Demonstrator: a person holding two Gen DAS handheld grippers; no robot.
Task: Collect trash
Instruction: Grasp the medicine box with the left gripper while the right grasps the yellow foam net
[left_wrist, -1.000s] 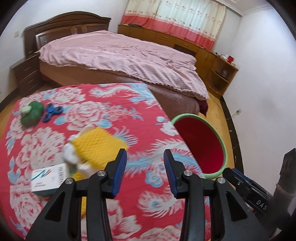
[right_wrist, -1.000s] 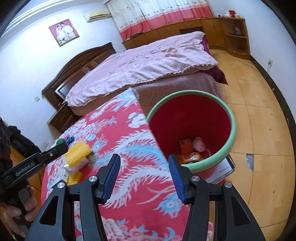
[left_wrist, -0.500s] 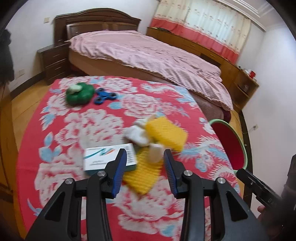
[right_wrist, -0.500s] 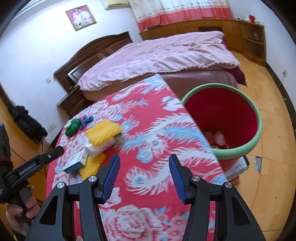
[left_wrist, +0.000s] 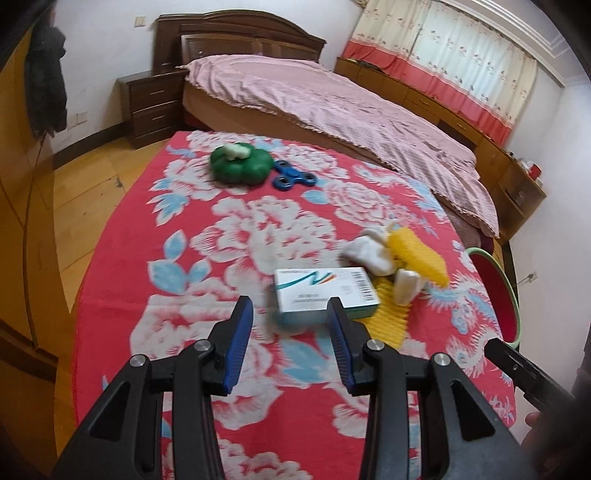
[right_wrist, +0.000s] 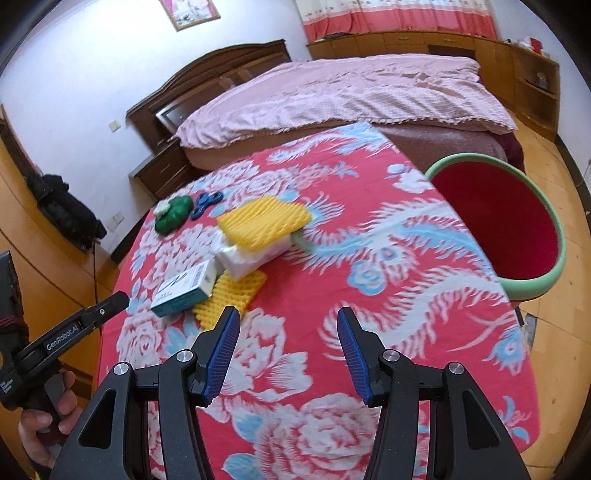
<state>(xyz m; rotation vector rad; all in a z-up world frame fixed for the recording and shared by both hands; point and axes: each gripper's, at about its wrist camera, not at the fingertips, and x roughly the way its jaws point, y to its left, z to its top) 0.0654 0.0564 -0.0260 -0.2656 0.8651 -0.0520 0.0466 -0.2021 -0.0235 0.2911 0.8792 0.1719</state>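
both the left gripper (left_wrist: 291, 317) and the right gripper (right_wrist: 288, 326) hover with jaws apart, holding nothing. a white-and-teal box (left_wrist: 325, 293) lies flat on the worktop (left_wrist: 240, 236) beside yellow foam netting (left_wrist: 419, 254).

- "GenRobot.AI" stands in white letters on the black arm of the left gripper (right_wrist: 123, 297), seen at the lower left of the right wrist view
- More small white print sits lower on the same handle, too small to read
- The white and teal box (left_wrist: 327, 293) carries a barcode at one end and a teal swoosh logo with coloured stripes; a line of small print runs under the logo, too blurred to read
- In the right wrist view the same box (right_wrist: 184, 290) shows the logo and barcode, no legible words
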